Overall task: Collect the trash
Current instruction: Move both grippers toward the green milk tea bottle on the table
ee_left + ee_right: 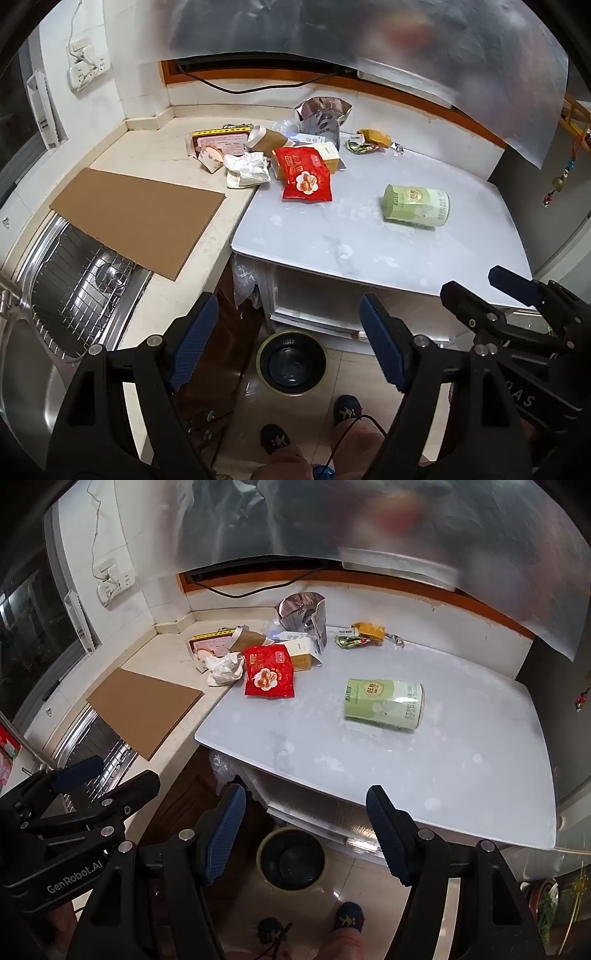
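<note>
Fig.: both tongs apart, nothing between them; left gripper (288, 343), right gripper (306, 830). Bin (291, 858) on floor at 6 o'clock. Green can (384, 704), lying on its side at table centre: prob. light, rigid, rolls; grip across body. Red packet (269, 671) at 10 o'clock of can: soft, slick; pinch an edge. Crumpled tissue (223, 669) w/ the pile: v. light, squashy.

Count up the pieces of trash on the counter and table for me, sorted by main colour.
Red: 1, the red snack packet
Green: 2, the green can and the small green wrapper
White: 1, the crumpled white paper
Silver: 1, the open foil bag
Yellow: 1, the crumpled yellow wrapper
Total: 6. The pile behind the packet is too tangled to count.
</note>
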`<act>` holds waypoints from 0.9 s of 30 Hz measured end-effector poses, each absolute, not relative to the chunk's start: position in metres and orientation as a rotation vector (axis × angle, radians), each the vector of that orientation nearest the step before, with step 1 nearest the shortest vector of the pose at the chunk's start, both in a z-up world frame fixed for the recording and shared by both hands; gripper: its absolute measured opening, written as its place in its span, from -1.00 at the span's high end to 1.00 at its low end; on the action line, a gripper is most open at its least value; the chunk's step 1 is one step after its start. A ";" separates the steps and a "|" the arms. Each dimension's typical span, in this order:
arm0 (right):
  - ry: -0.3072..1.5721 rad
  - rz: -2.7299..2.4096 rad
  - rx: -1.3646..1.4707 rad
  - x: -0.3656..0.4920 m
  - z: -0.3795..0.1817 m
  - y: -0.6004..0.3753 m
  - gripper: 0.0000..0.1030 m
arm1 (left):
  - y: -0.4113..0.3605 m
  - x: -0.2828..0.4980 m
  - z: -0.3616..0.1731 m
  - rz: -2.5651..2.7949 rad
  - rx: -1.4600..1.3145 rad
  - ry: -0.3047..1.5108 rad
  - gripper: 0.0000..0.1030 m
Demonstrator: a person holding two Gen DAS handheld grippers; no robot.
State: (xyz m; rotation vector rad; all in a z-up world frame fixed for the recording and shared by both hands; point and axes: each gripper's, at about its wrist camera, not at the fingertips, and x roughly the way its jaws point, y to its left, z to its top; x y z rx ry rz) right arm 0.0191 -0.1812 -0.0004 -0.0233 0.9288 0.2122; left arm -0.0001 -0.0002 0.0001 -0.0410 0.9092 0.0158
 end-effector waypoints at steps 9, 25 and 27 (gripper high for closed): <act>0.951 0.210 -0.003 0.018 -0.004 -0.182 -0.34 | -0.005 0.001 0.000 0.009 -0.052 0.918 -0.48; 0.987 0.209 0.017 0.020 -0.012 -0.182 -0.34 | -0.003 -0.004 -0.010 -0.006 -0.038 0.944 -0.48; 0.987 0.209 0.017 0.020 -0.012 -0.183 -0.34 | -0.004 -0.004 -0.010 -0.005 -0.038 0.945 -0.48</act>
